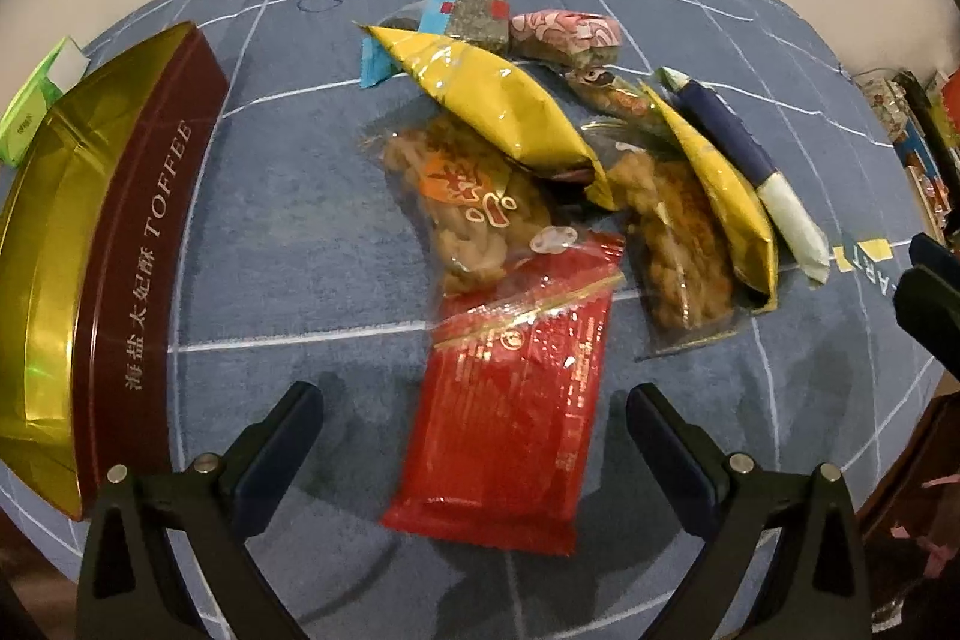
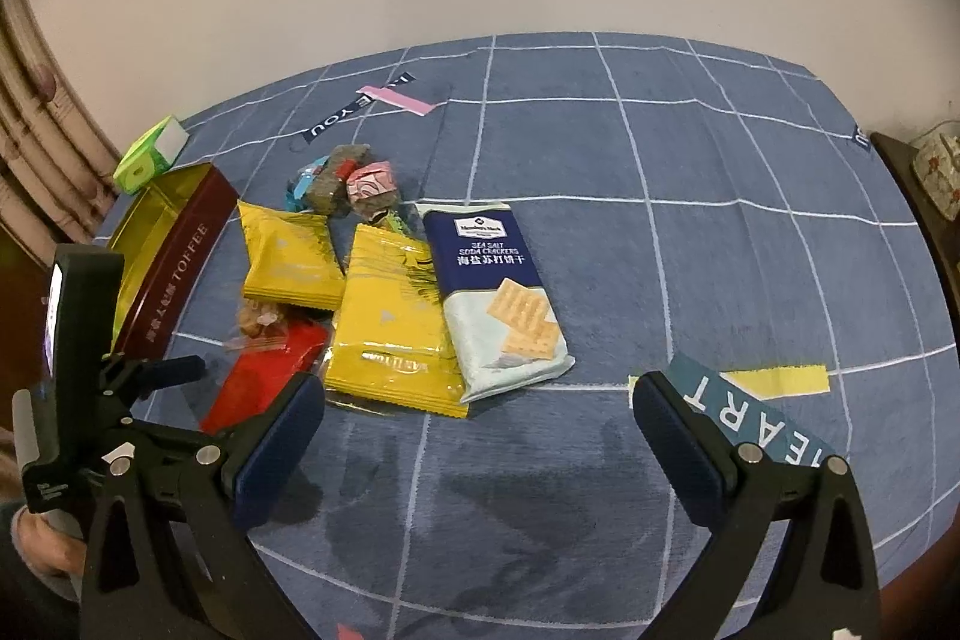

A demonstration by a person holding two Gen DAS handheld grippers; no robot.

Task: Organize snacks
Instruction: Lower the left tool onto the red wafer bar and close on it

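Note:
A heap of snack packets lies on a blue grid-patterned cloth [image 2: 690, 250]. A red packet [image 1: 510, 400] lies between the open fingers of my left gripper [image 1: 474, 436], untouched by either. Behind it are clear bags of brown snacks [image 1: 474, 202], two yellow packets [image 1: 498, 100] [image 2: 396, 316], a blue-and-white soda cracker pack [image 2: 498, 292] and small wrapped sweets [image 1: 564, 31]. A dark red toffee tin [image 1: 150, 244] with a gold inside stands open at the left. My right gripper [image 2: 480, 436] hovers open over bare cloth, in front of the cracker pack. The left gripper's body [image 2: 78, 358] shows in the right wrist view.
A green and white carton [image 2: 150, 154] sits behind the tin at the cloth's far left. A curtain [image 2: 36, 148] hangs at the left, and a pale wall rises behind the table. Cluttered things [image 1: 924, 142] stand off the table's right edge. A hand [image 2: 42, 544] holds the left gripper's handle.

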